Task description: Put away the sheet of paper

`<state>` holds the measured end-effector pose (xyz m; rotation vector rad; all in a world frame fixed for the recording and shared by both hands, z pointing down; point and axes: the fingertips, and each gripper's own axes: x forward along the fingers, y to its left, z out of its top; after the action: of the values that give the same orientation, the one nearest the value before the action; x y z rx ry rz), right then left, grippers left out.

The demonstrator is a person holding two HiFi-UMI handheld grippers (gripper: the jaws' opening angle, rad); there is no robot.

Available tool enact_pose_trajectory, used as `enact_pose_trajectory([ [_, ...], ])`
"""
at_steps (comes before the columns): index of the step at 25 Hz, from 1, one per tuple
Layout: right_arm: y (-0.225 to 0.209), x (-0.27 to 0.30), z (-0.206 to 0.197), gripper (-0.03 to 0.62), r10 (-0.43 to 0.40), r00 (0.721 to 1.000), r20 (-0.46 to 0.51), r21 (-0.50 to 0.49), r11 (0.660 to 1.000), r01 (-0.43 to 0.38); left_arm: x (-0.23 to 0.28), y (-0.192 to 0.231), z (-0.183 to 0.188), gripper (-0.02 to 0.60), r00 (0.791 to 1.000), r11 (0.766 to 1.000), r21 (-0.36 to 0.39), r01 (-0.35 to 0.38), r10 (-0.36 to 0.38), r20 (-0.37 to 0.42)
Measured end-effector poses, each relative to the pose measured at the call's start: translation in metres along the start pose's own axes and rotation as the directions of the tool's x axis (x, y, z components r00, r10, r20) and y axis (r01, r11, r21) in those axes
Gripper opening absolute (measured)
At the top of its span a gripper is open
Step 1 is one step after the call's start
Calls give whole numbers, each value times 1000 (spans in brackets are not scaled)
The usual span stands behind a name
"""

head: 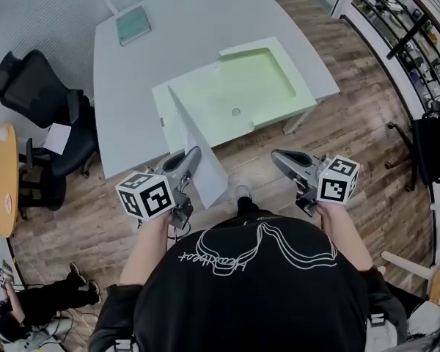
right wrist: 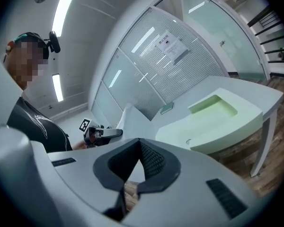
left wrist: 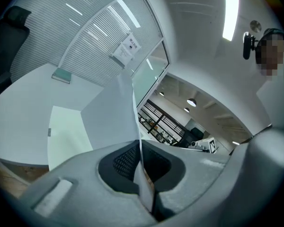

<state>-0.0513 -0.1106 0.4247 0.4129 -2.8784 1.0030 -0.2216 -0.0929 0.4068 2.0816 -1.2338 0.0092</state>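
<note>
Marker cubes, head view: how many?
2. One marker cube sits on the left gripper, at lower left; the other on the right gripper, at lower right. Neither is hidden; no more show.

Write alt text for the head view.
The left gripper pinches an upright sheet of paper, while the right gripper is shut and empty beside it. Ahead, a pale green tray sits on a white table.
</note>
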Motion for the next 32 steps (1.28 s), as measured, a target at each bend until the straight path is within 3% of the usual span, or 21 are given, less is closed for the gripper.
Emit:
enact_pose_trajectory([
  [10,-85,15,60,9,-1,1000,8,17,1000,1,83,20,52,11,999,996,-79,37,-37,-1],
  [16,-88,14,59,9,-23,1000,10,14,1000,23,93,25,75,11,996,992,-93,81,-78,39],
  [24,-96,0,52,9,-79,996,30,36,996,78,107,48,86,12,996,992,-102,75,-71,47],
  [32,-117,1,54,9,-130,991,30,51,990,128,129,71,100,11,992,979,-171,113,-101,78],
])
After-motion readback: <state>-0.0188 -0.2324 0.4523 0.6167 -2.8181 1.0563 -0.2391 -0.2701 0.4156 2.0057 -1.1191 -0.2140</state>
